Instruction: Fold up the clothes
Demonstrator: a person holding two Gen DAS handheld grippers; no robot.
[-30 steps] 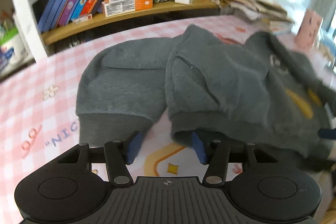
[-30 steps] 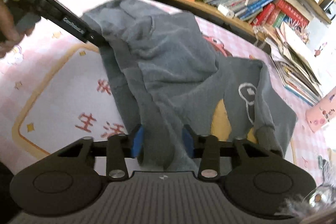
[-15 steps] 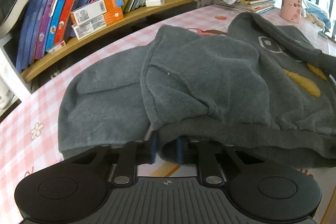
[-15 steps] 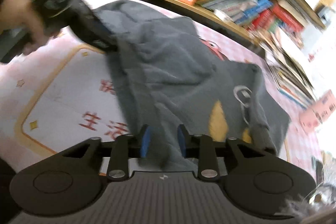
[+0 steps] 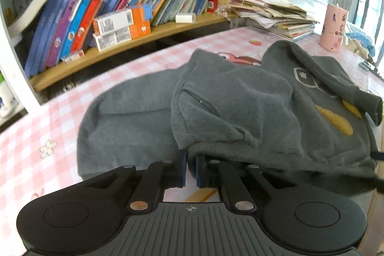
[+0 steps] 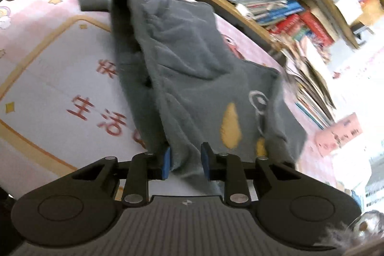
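On bench [image 5: 28,131]: soft, limp sweatshirt [image 5: 240,107]; left tongs [image 5: 190,168] clamp ribbed hem, right tongs [image 6: 185,161] closing around hem

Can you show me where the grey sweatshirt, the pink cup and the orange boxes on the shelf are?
grey sweatshirt [image 5: 240,97]: left wrist view, its fleecy upper fold.
pink cup [image 5: 333,28]: left wrist view, its side wall.
orange boxes [image 5: 141,22]: left wrist view, their orange ends.

Red characters "生活" stand printed on the tablecloth [image 6: 36,78]
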